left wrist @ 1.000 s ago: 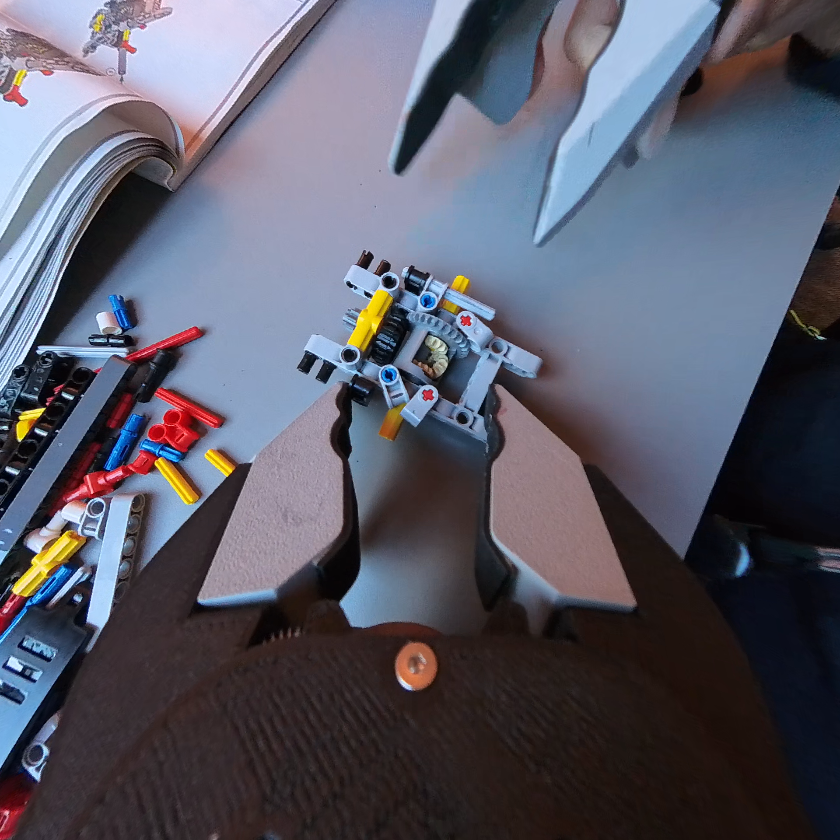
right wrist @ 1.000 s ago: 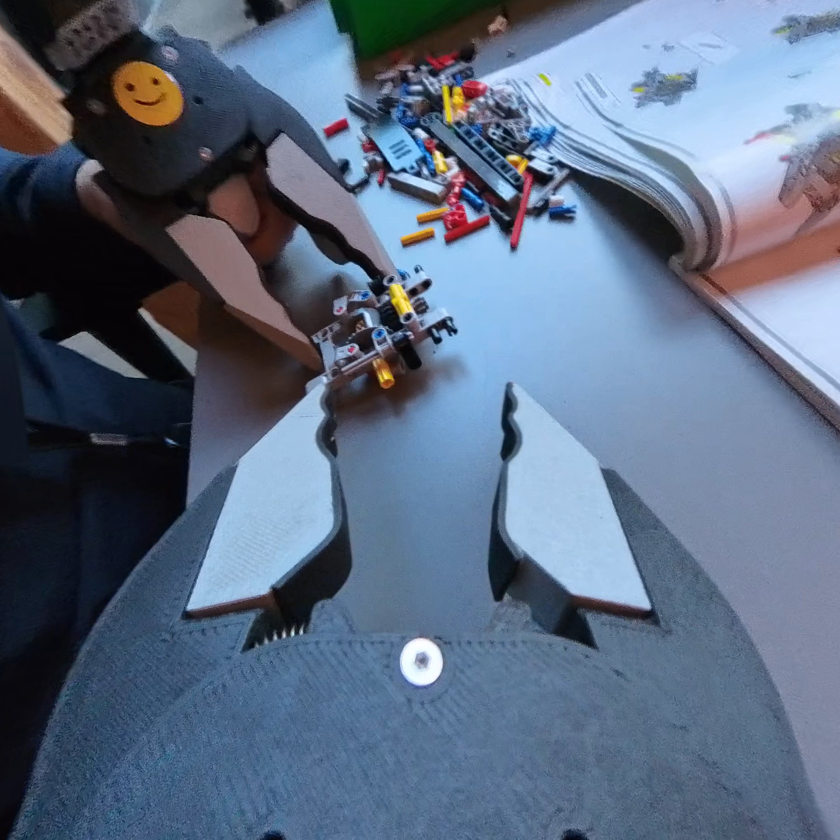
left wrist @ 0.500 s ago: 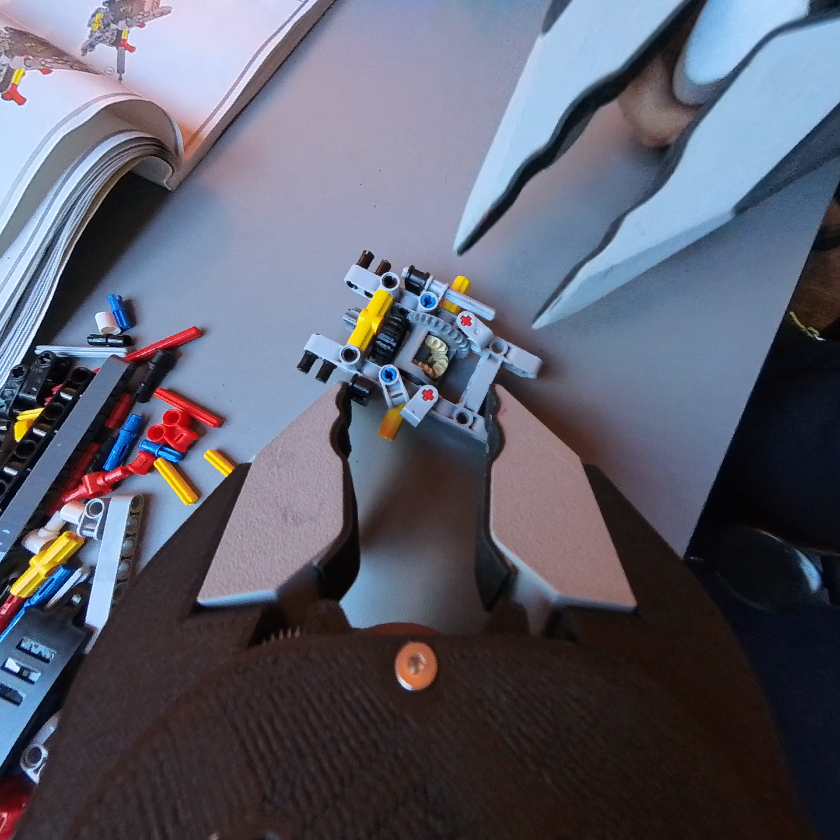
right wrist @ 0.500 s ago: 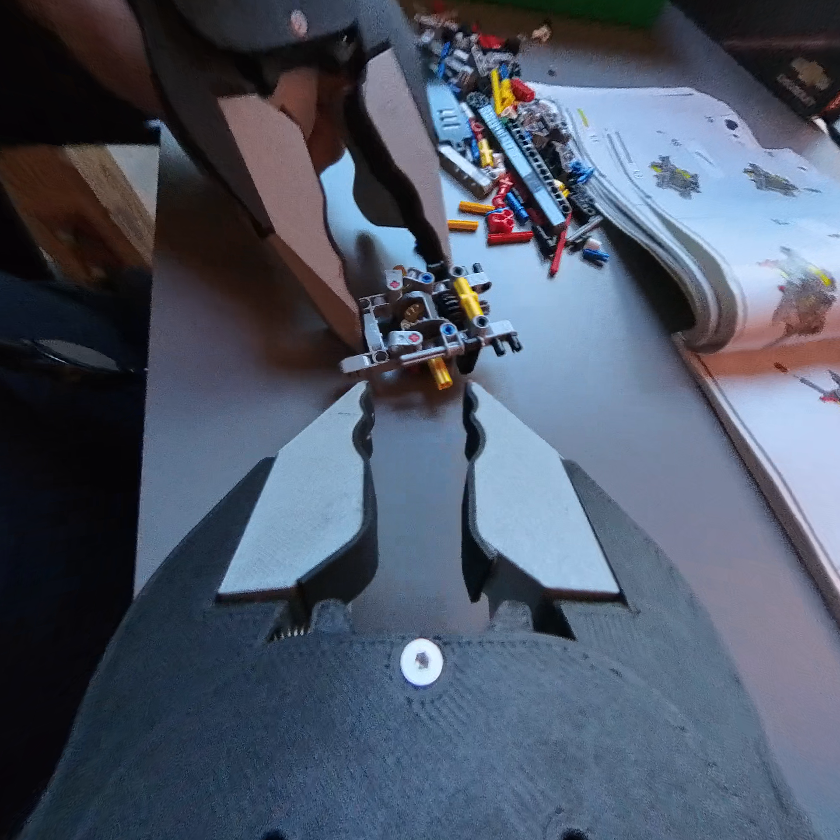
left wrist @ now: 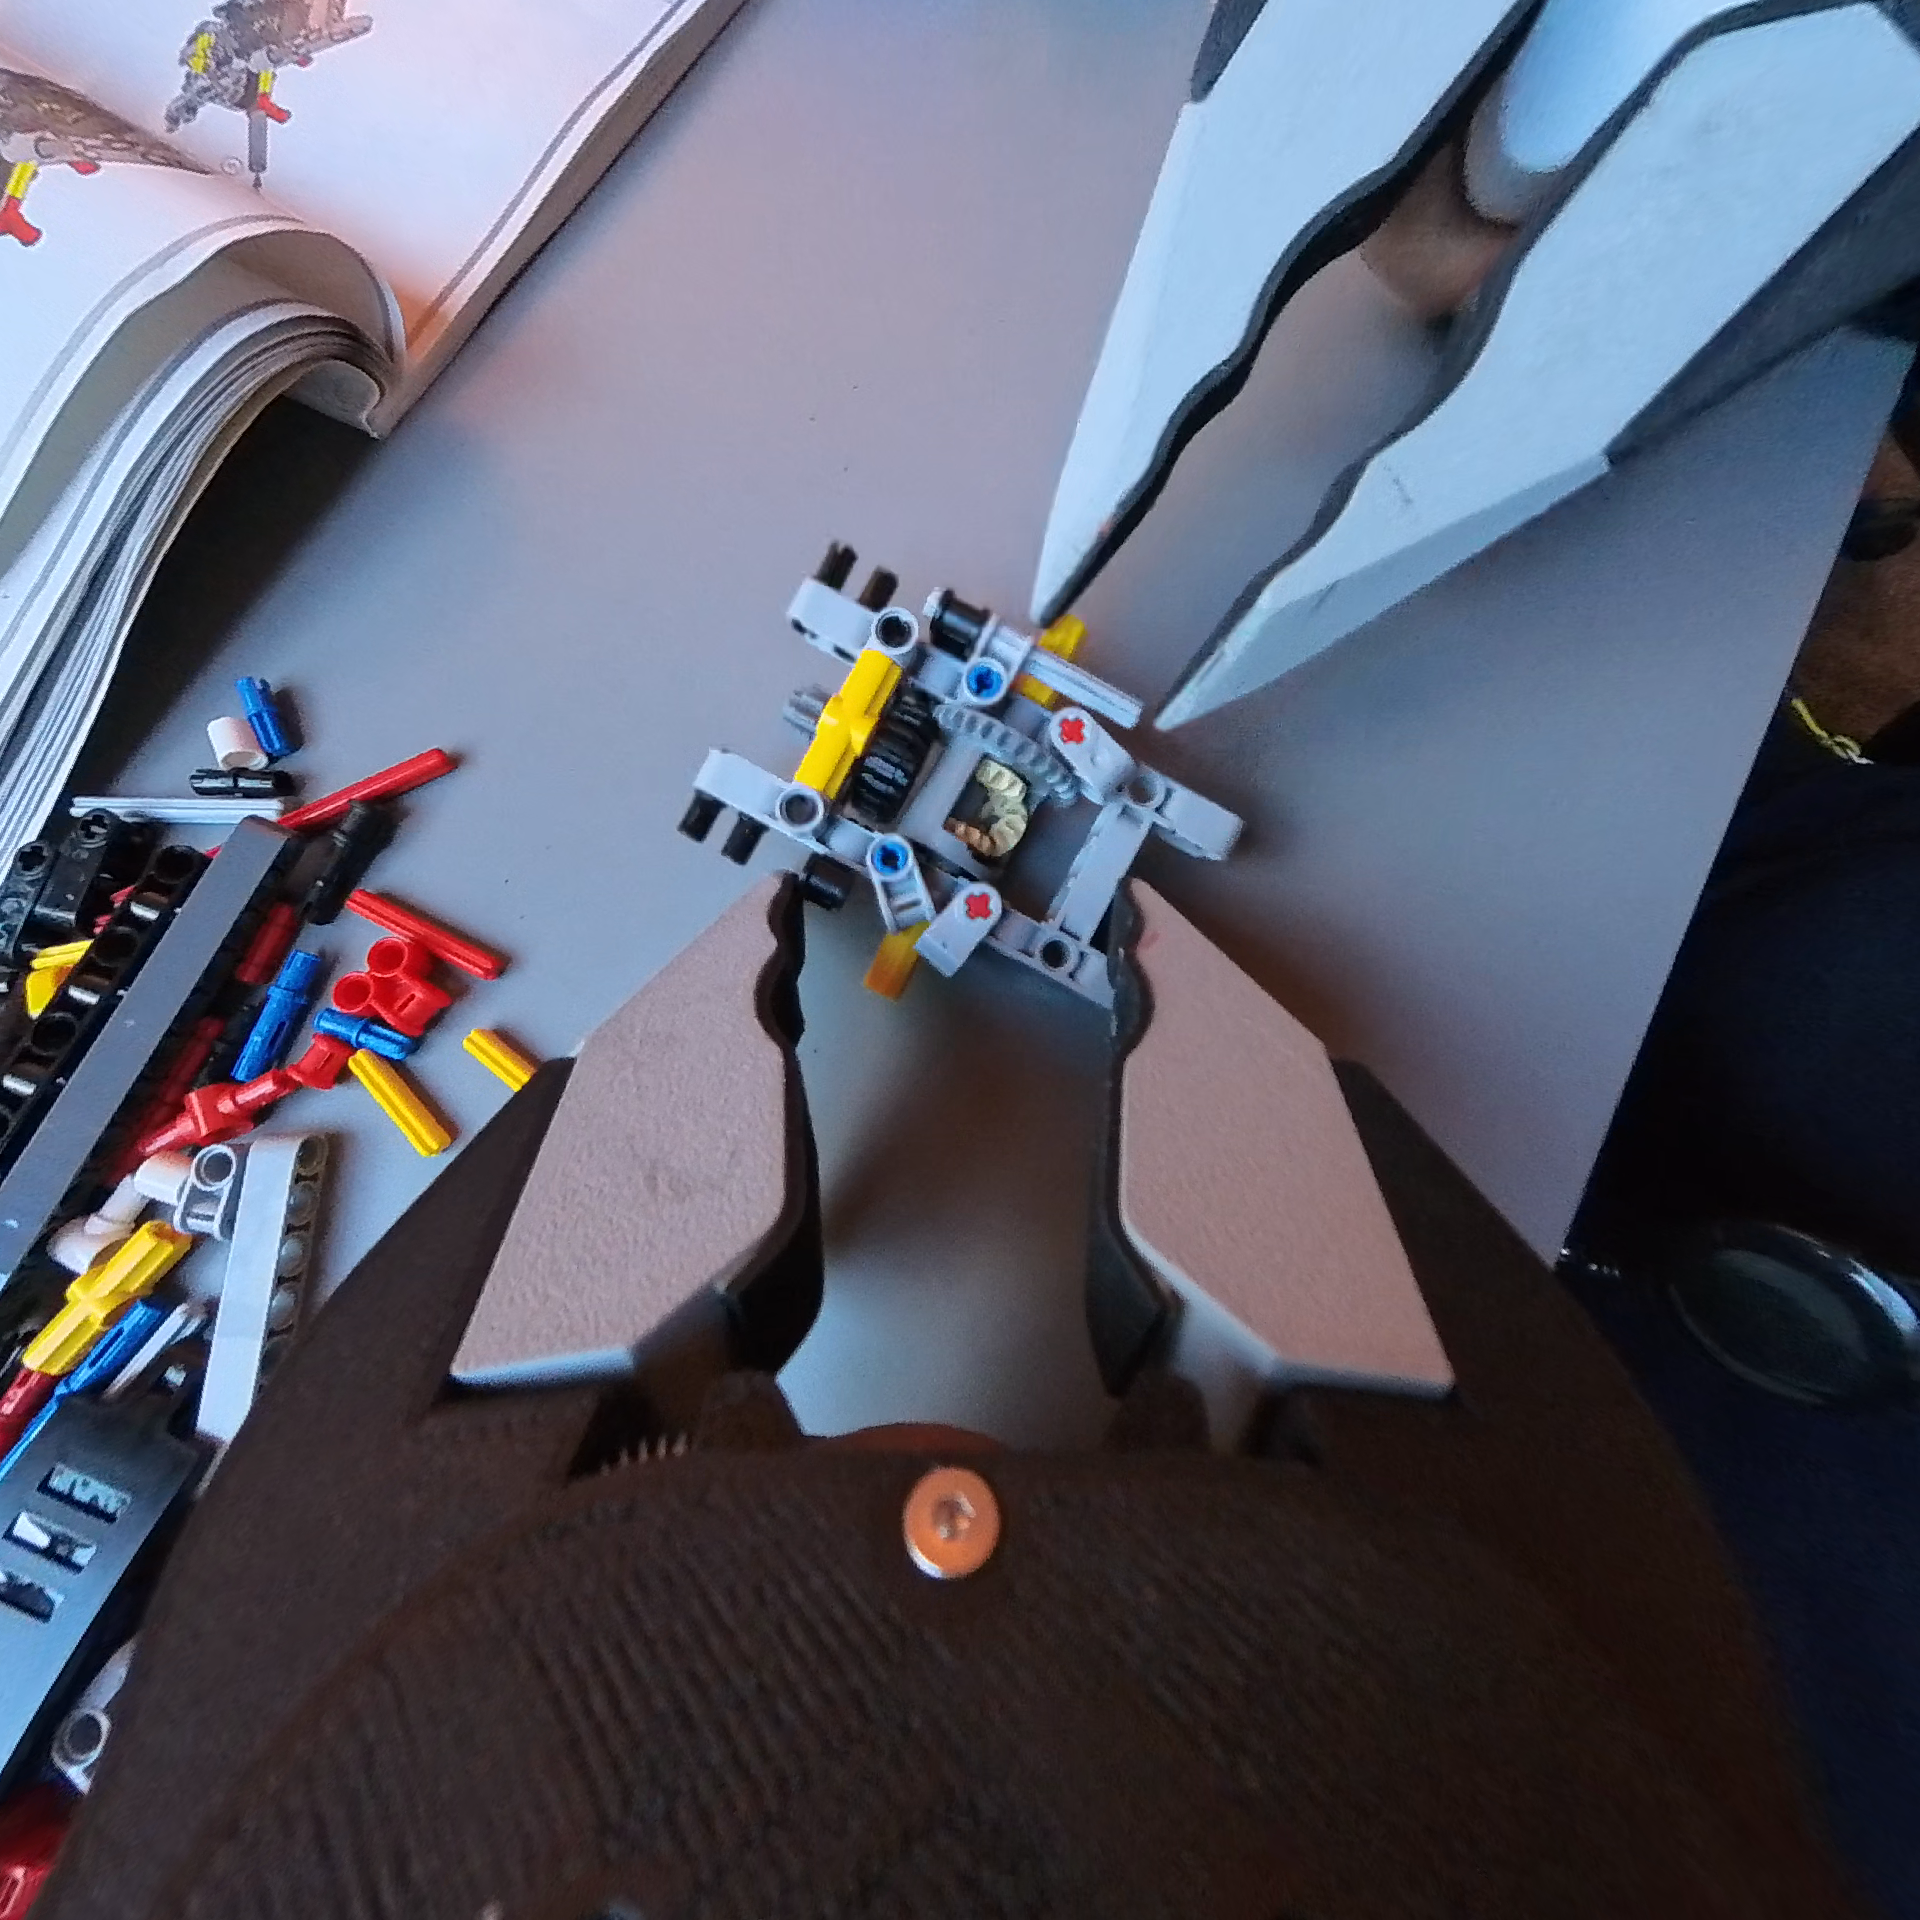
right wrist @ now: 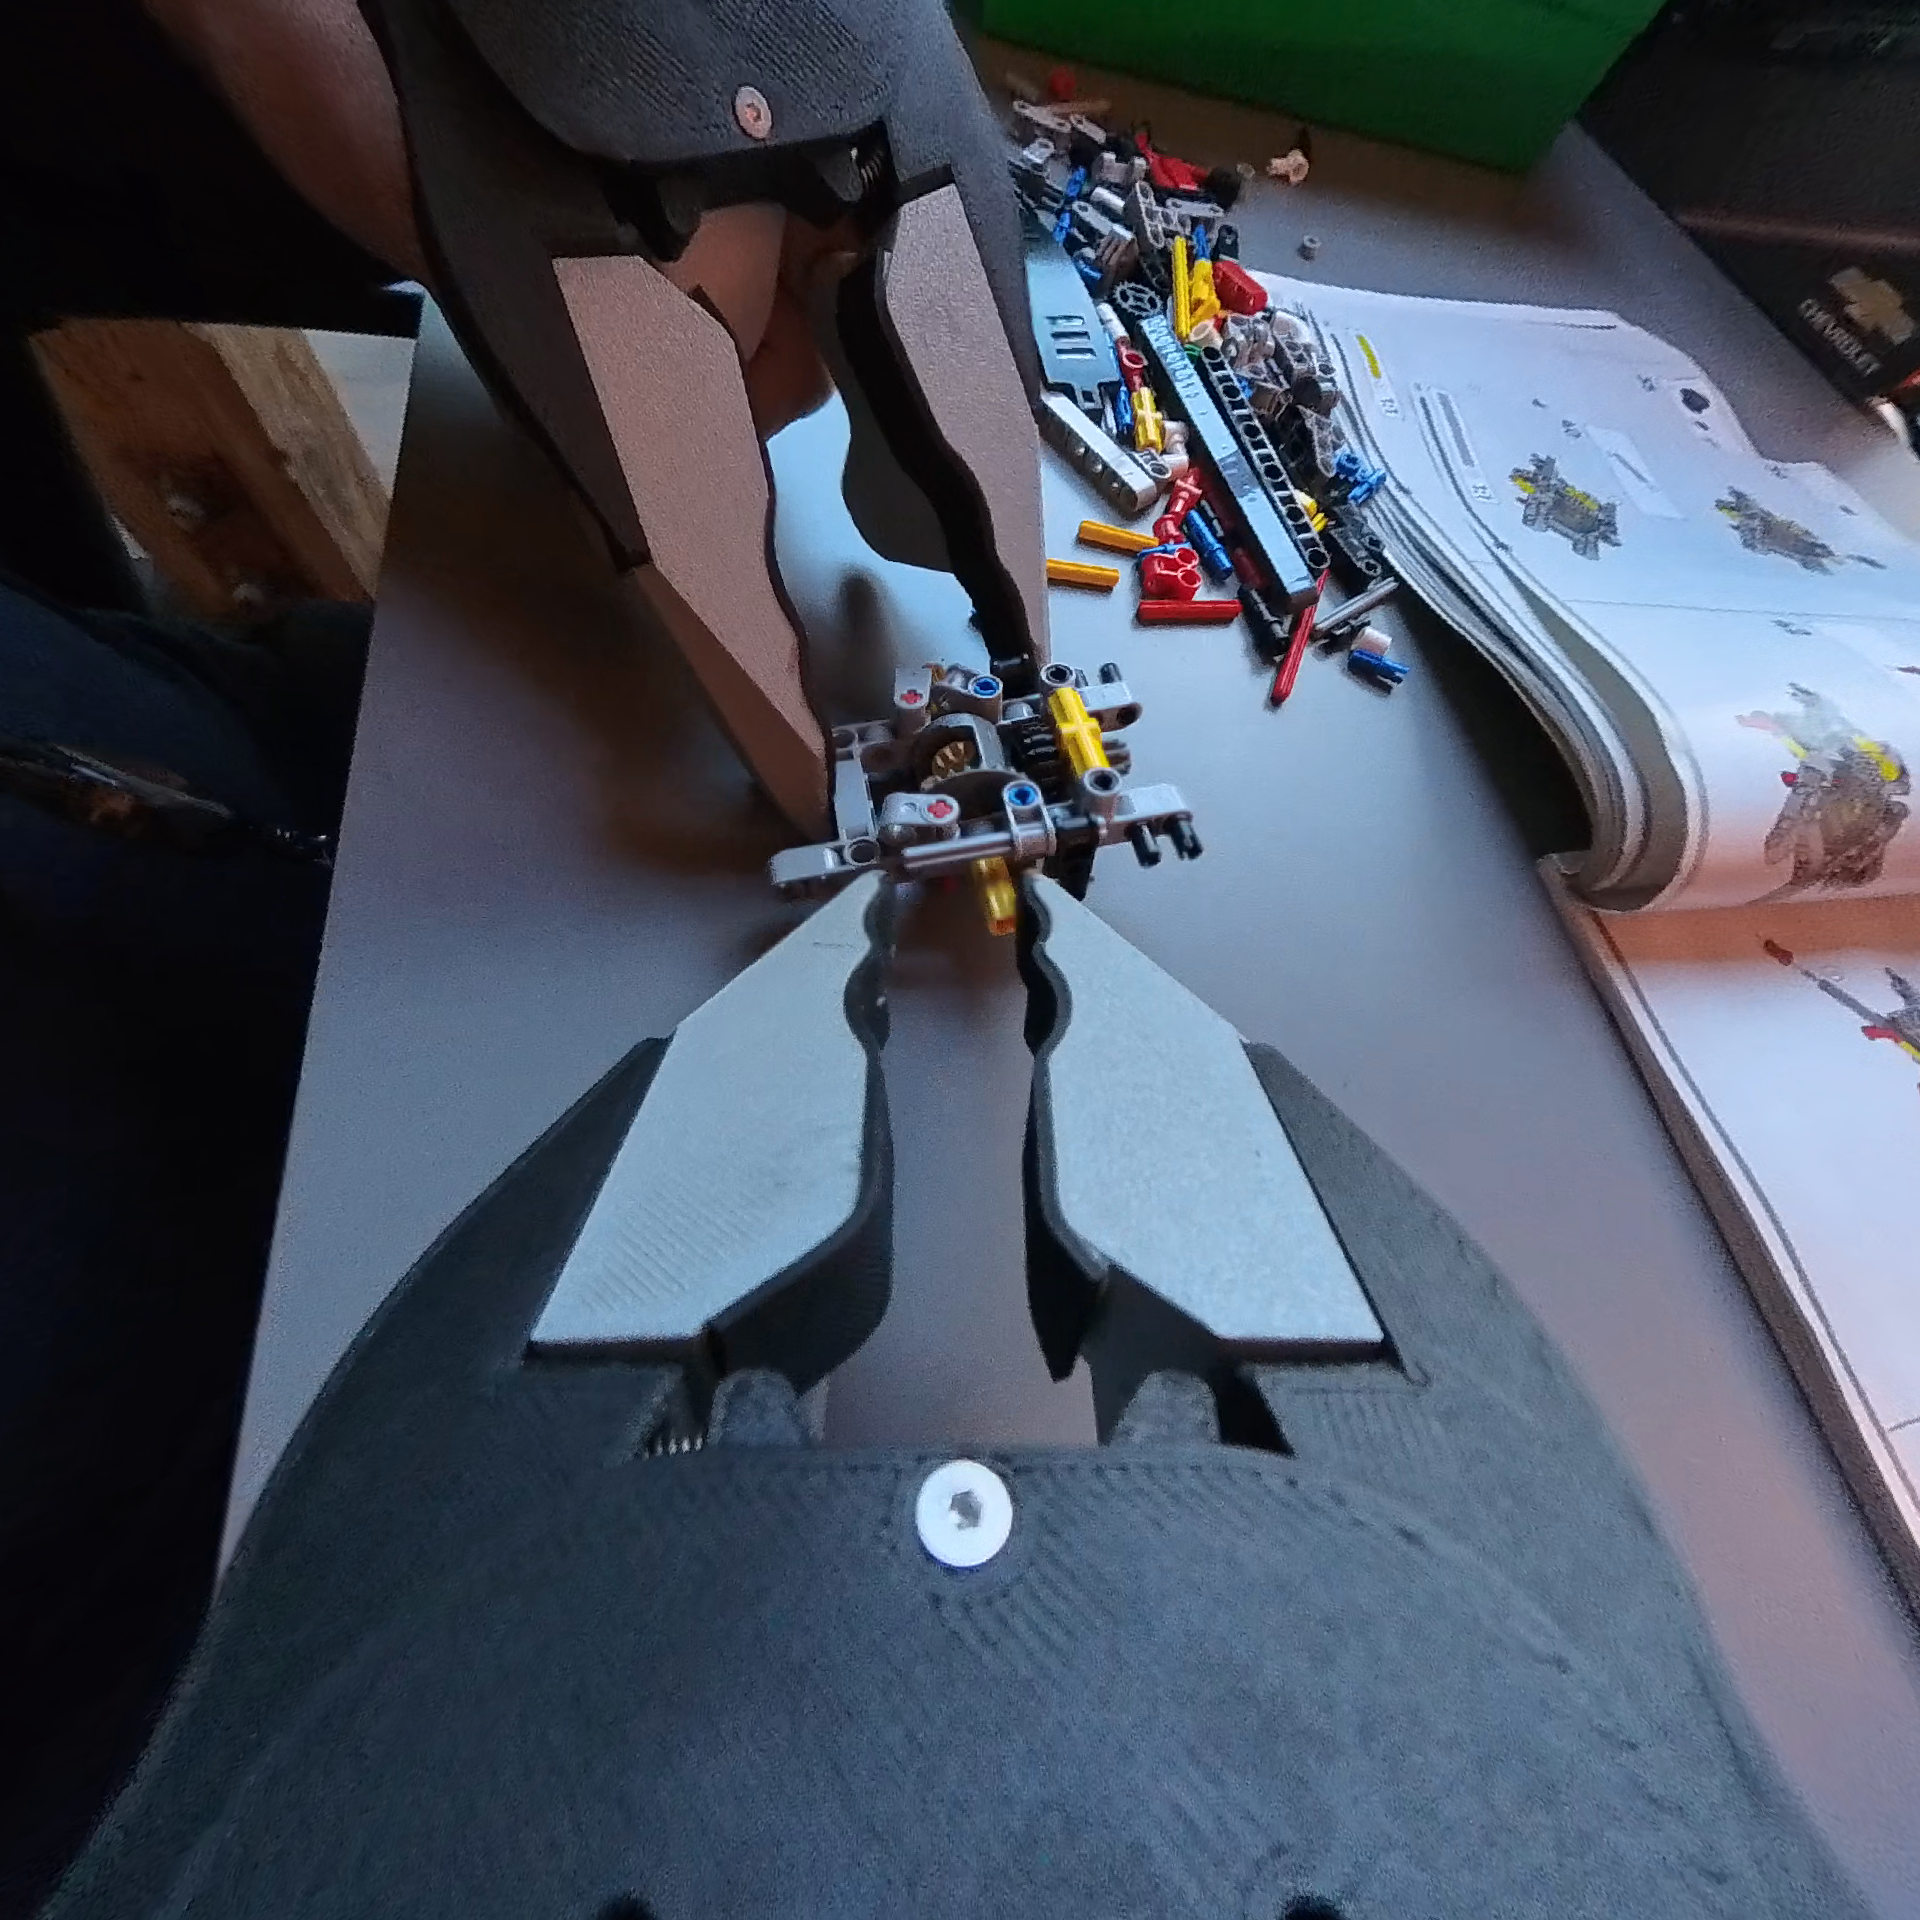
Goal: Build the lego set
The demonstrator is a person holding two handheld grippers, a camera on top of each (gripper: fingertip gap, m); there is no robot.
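My two wrist cameras: each looks steeply down along its fingers, close over the table (left wrist: 582, 540), from opposite sides, sharing the brick assembly (left wrist: 940, 774).

One gear assembly (left wrist: 940, 790), two hand-held grippers (left wrist: 951, 914).

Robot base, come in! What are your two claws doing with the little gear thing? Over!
Left gripper: jaws clamped on grey gear assembly. Right gripper: jaws narrowed around its yellow axle, grip unclear. Loose parts pile off to the side.

the gear assembly (left wrist: 940, 790) sits between both grippers, loose parts (left wrist: 208, 1039) and booklet (left wrist: 208, 260) to its left.
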